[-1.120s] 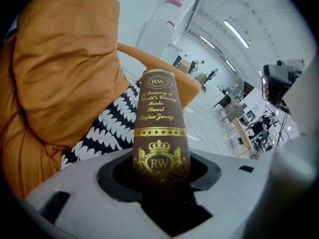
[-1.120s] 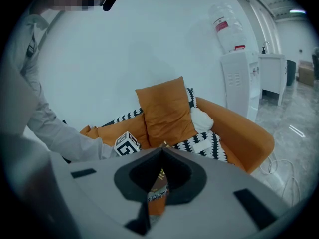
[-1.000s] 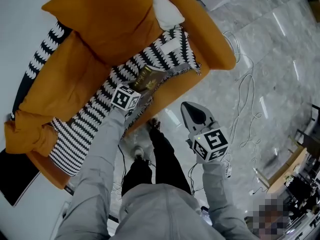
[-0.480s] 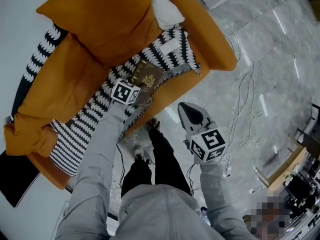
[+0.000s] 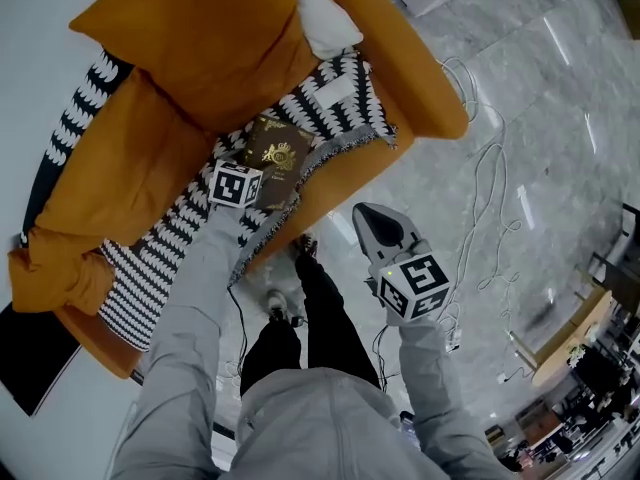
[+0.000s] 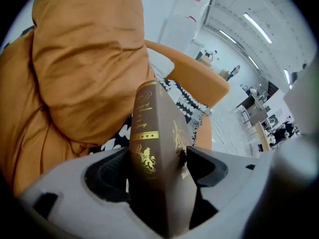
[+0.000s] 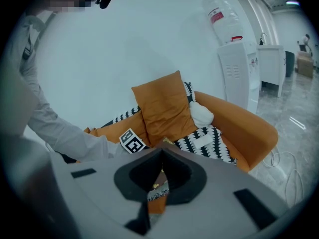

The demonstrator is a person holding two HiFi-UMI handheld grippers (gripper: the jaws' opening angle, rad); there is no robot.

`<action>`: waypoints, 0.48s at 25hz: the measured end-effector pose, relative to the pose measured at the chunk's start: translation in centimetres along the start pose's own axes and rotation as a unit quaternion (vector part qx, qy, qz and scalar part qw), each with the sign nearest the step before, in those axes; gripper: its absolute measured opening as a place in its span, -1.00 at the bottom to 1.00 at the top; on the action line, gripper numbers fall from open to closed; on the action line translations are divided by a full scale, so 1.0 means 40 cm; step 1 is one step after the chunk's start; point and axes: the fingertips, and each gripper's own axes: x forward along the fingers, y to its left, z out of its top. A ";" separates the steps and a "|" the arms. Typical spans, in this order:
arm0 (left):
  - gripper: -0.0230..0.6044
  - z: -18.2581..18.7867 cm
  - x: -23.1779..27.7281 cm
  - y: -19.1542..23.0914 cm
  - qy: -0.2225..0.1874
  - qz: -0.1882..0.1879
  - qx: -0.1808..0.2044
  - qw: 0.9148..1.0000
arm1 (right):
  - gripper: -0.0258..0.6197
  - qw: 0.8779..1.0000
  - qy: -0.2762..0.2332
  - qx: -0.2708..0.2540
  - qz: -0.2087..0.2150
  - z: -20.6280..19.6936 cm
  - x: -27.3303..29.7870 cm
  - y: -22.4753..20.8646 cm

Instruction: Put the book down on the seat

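You have an orange armchair (image 5: 425,78) standing on the grey marble floor (image 5: 560,98), with white cables (image 5: 488,183) trailing on the floor just beside it. Across its seat (image 5: 345,178) lies a black-and-white patterned throw (image 5: 335,103). A big orange cushion (image 5: 195,48) rests at the back, with a small white pillow (image 5: 325,23) beside it near the arm.

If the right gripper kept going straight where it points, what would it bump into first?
The right gripper would probably hit the orange sofa first, at its front edge by the fringe of the blanket, though depth is unclear.
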 end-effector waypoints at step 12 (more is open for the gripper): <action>0.14 0.059 -0.124 0.042 -0.045 0.072 0.009 0.996 | -0.83 1.000 0.002 -0.006 0.011 0.036 -0.052 0.015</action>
